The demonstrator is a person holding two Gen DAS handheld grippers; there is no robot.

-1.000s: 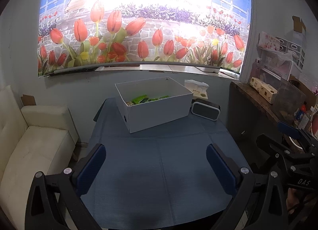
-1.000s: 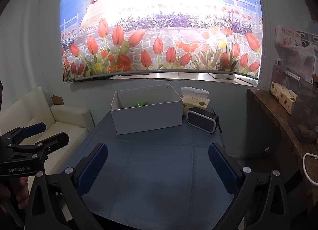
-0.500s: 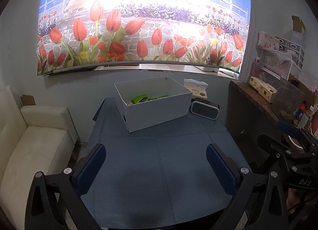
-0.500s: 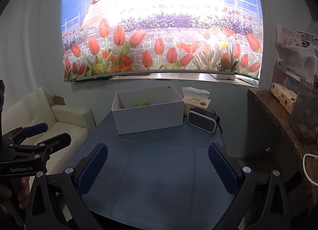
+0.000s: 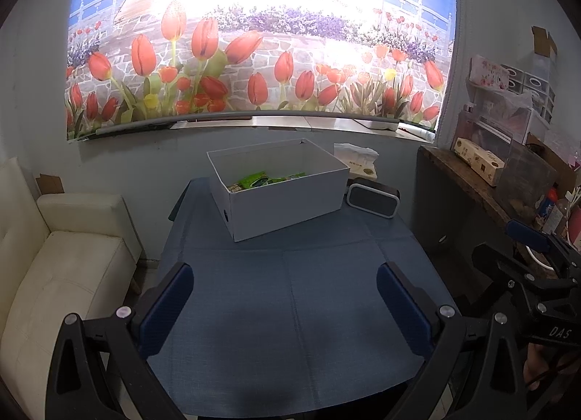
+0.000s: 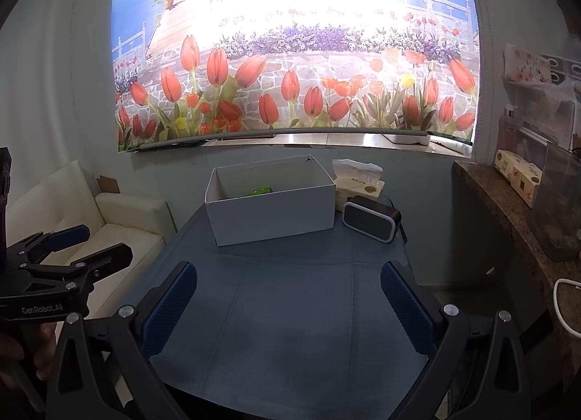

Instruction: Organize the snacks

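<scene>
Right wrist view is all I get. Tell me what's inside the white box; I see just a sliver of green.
Observer: The left wrist view looks deeper into the white box: several green snack packets lie on its floor.
Operator: Report the left gripper.
Observer: The left gripper is open, empty, above bare blue tablecloth.
Operator: Confirm the box's left end.
Observer: A small round hole shows in that end wall.

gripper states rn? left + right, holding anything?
Left gripper: open, holding nothing, above the blue tablecloth.
Right gripper: open, holding nothing, above the same cloth.
</scene>
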